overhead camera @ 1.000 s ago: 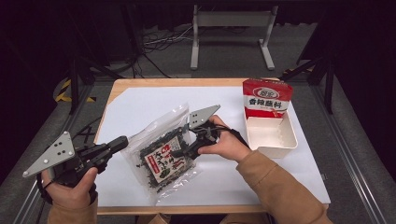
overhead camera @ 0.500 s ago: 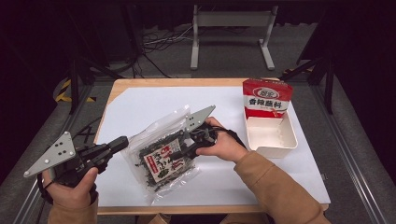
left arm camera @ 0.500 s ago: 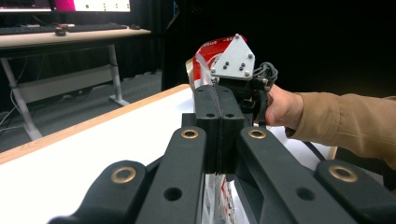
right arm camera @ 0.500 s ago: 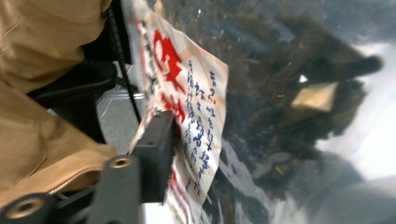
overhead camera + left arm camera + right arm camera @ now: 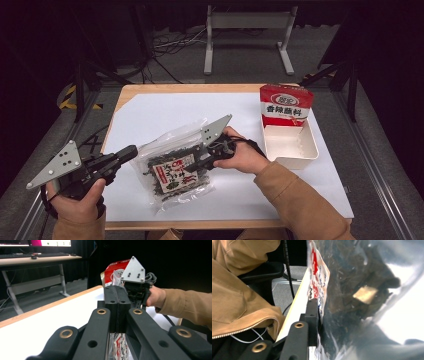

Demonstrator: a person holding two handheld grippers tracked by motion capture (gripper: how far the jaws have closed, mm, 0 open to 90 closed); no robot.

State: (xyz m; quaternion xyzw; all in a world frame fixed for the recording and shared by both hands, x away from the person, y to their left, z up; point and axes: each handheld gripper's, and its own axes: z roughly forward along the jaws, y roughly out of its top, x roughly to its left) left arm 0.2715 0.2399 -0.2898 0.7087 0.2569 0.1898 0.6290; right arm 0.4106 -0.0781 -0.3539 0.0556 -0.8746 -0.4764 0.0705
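- The right gripper has just been closing its jaws, which now pinch the clear bag of dark dried food lying mid-table on the white sheet.
- The left gripper, its jaws pressed together, hangs just beside the bag's left edge.

A clear bag of dark dried seaweed – red-and-white label up – lies crinkled at the bench's six o'clock edge.

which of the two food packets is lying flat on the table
The clear packet of dark dried food at the table's middle lies flat; the red packet stands upright in the white tray.
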